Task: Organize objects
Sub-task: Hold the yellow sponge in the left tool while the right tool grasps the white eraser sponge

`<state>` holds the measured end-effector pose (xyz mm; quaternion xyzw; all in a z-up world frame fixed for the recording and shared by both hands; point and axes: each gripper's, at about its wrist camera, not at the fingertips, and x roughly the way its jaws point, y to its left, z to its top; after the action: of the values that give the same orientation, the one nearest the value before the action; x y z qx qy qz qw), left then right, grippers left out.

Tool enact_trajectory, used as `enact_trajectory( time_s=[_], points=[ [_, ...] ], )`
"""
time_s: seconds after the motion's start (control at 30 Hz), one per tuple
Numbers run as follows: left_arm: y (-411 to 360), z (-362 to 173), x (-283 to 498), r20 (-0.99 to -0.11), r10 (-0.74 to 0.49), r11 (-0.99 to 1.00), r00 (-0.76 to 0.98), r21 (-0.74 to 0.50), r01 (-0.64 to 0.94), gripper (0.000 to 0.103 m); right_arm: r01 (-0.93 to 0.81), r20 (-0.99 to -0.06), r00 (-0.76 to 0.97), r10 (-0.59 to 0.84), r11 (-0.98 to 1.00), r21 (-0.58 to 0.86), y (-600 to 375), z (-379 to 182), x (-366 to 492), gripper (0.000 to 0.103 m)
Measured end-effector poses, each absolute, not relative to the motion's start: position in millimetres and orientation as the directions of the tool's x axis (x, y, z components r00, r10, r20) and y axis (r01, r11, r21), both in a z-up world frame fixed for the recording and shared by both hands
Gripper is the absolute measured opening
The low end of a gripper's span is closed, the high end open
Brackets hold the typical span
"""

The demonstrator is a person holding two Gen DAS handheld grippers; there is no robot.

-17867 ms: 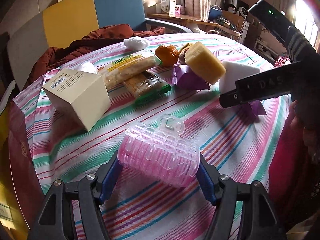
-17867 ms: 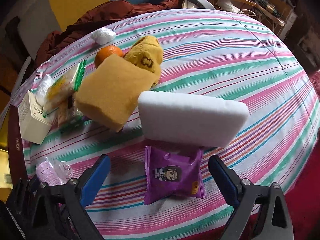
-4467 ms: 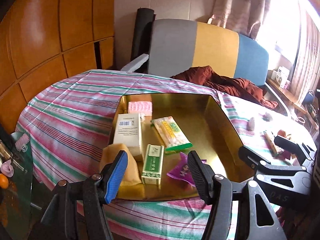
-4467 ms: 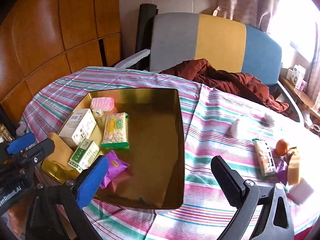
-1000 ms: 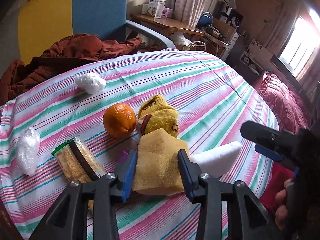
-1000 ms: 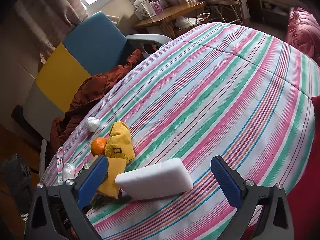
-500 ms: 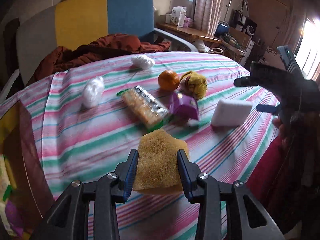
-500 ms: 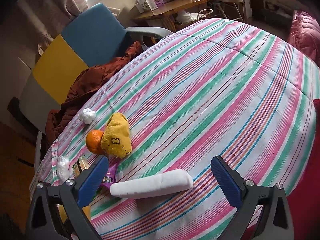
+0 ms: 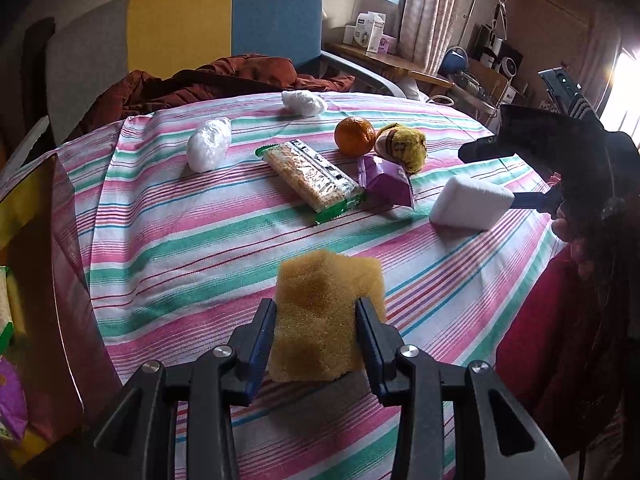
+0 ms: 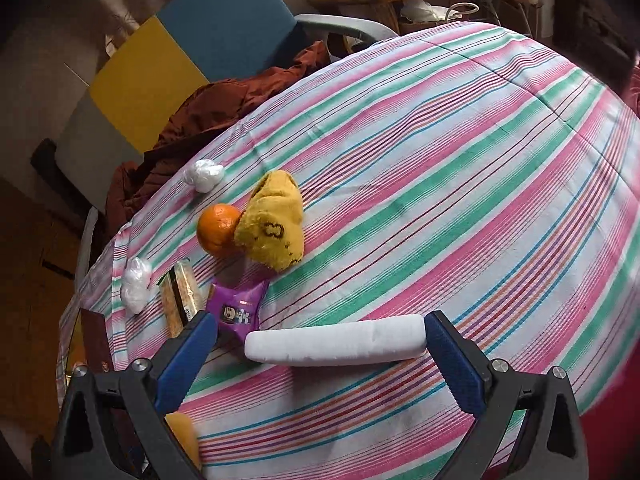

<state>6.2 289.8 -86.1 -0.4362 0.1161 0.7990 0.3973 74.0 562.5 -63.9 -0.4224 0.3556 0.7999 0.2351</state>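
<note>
While my left gripper (image 9: pixel 316 320) pinches the yellow sponge (image 9: pixel 326 316) between its blue pads, its jaws are easing apart, though the pads press the sponge's sides and it hangs clear of the striped tablecloth (image 9: pixel 192 240). The sponge's lower end is cut off behind my fingers, so I cannot tell how far down it reaches. My right gripper (image 10: pixel 320 344) stands with its jaws wide apart around the white foam block (image 10: pixel 336 346), which lies on the cloth near the table's near edge; the right pad looks to be at the block's end and the left pad is clear of it. In the right view a scrap of the yellow sponge shows at the bottom left, mostly hidden by my own frame.

Beyond the block lie the purple packet (image 10: pixel 238 312) and the cracker packet (image 10: pixel 180 300), partly hidden behind my left finger. Further toward the far edge sit the orange (image 10: pixel 218 228) touching the yellow sock (image 10: pixel 272 228), and two white crumpled bags (image 9: pixel 210 142).

At the table's left edge the gold tray (image 9: pixel 60 280) is cut off by the frame; only slivers of a purple wrapper (image 9: pixel 10 400) and green-edged packs show inside, too little to name. A red-brown cloth (image 9: pixel 208 84) lies over the chair (image 9: pixel 180 20) behind the table.
</note>
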Motion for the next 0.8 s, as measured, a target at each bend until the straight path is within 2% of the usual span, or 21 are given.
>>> enact_trajectory(
  time_s=[0.13, 0.23, 0.33, 0.5, 0.67, 0.8],
  points=[
    [290, -87, 5, -0.794, 0.530, -0.656, -0.297, -0.162, -0.737, 0.041, -0.671, -0.875, -0.480, 0.064, -0.670, 0.319, 549, -64, 72, 0.103],
    [290, -87, 6, -0.794, 0.532, -0.654, -0.293, -0.166, -0.738, 0.041, -0.613, -0.879, -0.474, -0.049, -0.698, 0.370, 534, -64, 76, 0.103],
    [290, -88, 6, -0.794, 0.533, -0.651, -0.291, -0.166, -0.740, 0.041, -0.558, -0.891, -0.447, -0.082, -0.753, 0.349, 512, -61, 82, 0.103],
    [287, -89, 4, -0.795, 0.536, -0.652, -0.284, -0.176, -0.738, 0.041, -0.492, -0.938, -0.347, 0.008, -0.853, 0.175, 502, -59, 78, 0.103],
    [287, -90, 2, -0.796, 0.537, -0.655, -0.280, -0.184, -0.733, 0.043, -0.288, -0.974, -0.205, 0.099, -0.957, -0.036, 486, -71, 54, 0.103],
    [286, -91, 0, -0.798, 0.537, -0.658, -0.275, -0.192, -0.728, 0.044, -0.146, -0.983, -0.120, 0.140, -0.982, -0.122, 478, -89, 38, 0.103]
  ],
)
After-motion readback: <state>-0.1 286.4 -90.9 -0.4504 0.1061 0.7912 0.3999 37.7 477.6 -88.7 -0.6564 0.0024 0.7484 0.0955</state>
